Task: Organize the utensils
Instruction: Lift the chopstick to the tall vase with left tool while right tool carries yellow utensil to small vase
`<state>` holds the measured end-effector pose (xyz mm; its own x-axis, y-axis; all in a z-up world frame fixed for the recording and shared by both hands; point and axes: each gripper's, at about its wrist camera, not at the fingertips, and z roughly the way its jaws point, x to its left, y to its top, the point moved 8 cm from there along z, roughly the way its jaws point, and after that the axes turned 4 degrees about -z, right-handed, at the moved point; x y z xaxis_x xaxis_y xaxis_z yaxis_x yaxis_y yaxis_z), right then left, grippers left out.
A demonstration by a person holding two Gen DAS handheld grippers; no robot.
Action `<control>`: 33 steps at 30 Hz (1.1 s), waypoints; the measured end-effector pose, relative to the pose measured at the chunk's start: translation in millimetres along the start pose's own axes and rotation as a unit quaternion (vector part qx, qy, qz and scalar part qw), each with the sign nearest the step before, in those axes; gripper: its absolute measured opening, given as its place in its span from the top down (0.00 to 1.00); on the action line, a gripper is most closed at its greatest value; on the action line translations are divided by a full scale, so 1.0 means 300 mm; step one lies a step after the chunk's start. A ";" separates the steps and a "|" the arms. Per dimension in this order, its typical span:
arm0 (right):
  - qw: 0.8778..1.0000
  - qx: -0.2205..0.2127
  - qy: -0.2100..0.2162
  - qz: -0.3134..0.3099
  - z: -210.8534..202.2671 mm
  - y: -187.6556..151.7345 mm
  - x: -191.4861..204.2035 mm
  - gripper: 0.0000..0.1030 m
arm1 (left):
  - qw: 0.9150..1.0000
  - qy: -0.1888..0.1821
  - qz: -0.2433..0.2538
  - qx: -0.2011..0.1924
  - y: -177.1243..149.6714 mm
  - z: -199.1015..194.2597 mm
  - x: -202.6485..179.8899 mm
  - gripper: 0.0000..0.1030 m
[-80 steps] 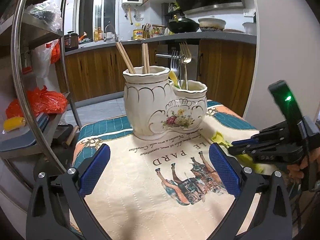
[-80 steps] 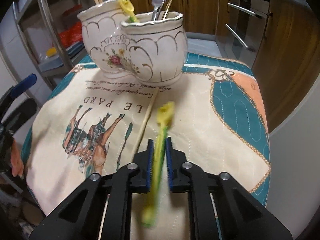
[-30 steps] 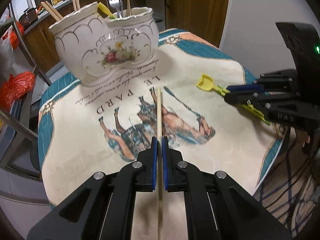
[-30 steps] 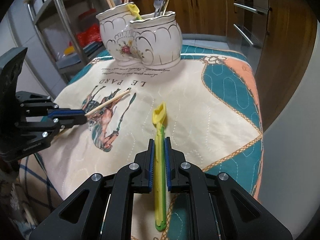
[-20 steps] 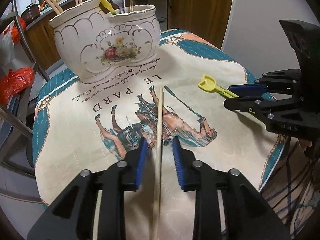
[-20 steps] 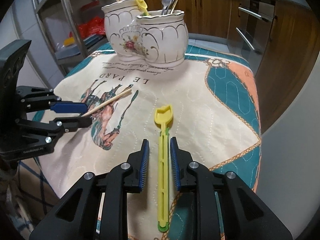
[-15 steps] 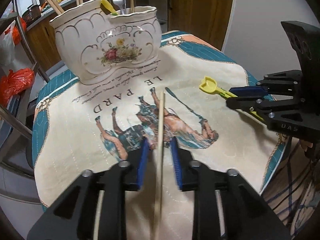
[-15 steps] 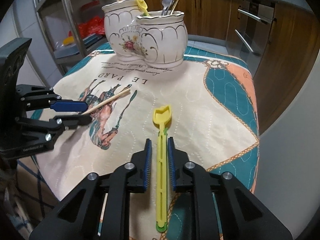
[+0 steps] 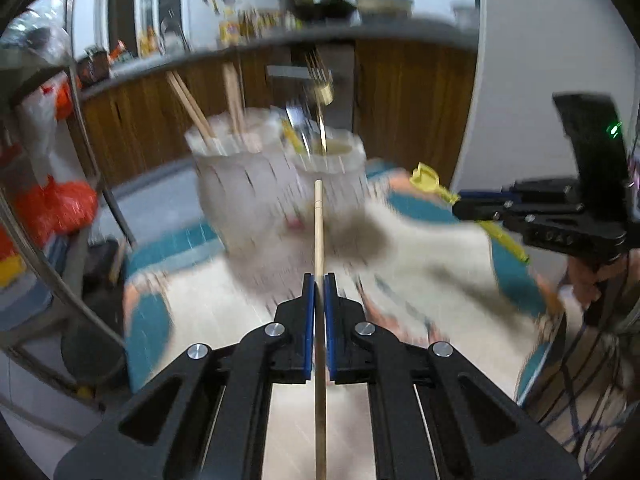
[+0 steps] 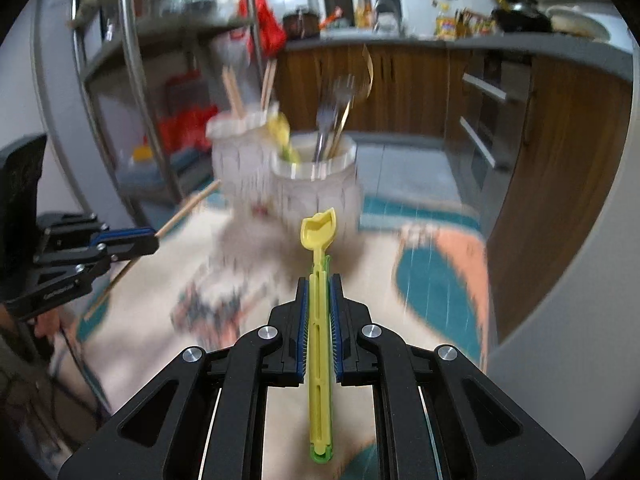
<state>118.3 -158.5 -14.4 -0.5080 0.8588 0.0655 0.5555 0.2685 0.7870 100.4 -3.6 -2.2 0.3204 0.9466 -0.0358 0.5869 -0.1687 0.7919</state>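
Note:
My left gripper (image 9: 316, 280) is shut on a wooden chopstick (image 9: 318, 240), which points forward at the white twin-pot ceramic holder (image 9: 276, 184). My right gripper (image 10: 318, 282) is shut on a yellow plastic spoon (image 10: 318, 236) with a green end, lifted off the cloth and aimed at the holder (image 10: 316, 188). The holder's left pot has chopsticks (image 9: 188, 100); its right pot has forks (image 10: 326, 120) and another yellow spoon (image 10: 282, 132). Each gripper shows in the other's view: the right gripper (image 9: 464, 206) at right, the left gripper (image 10: 152, 238) at left. Both views are motion-blurred.
The holder stands on a cream, teal and peach printed tablecloth (image 10: 436, 280). A metal shelf rack (image 10: 132, 80) with red bags stands to the left. Wooden kitchen cabinets (image 10: 560, 160) and a grey countertop lie behind. A hand (image 9: 588, 280) grips the right tool.
Both grippers closed on their utensils and rose off the cloth, lifting the chopstick and the yellow spoon; both now point more level toward the holder.

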 end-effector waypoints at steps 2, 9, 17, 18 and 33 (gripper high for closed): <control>0.999 -0.031 -0.001 0.010 -0.005 0.079 -0.012 0.89 | 0.999 -0.008 -0.011 -0.040 0.081 -0.027 0.029 0.95; 0.990 -0.128 0.007 0.052 0.018 0.317 -0.052 0.89 | 0.990 -0.012 -0.037 -0.137 0.321 -0.028 0.104 0.95; 0.974 -0.195 0.050 0.108 0.155 0.447 -0.079 0.89 | 0.969 -0.031 -0.111 -0.217 0.524 0.054 0.208 0.95; 0.973 -0.201 0.050 0.107 0.170 0.452 -0.077 0.89 | 0.968 -0.025 -0.110 -0.223 0.531 0.069 0.210 0.95; 0.967 -0.238 0.006 0.086 0.295 0.445 -0.067 0.89 | 0.955 0.044 -0.082 -0.281 0.575 0.189 0.214 0.95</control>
<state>260.8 -101.2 34.9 -0.4438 0.8675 0.2249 0.2674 -0.1113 0.9571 264.6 12.6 97.5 0.1800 0.9712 -0.1559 0.1233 0.1350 0.9831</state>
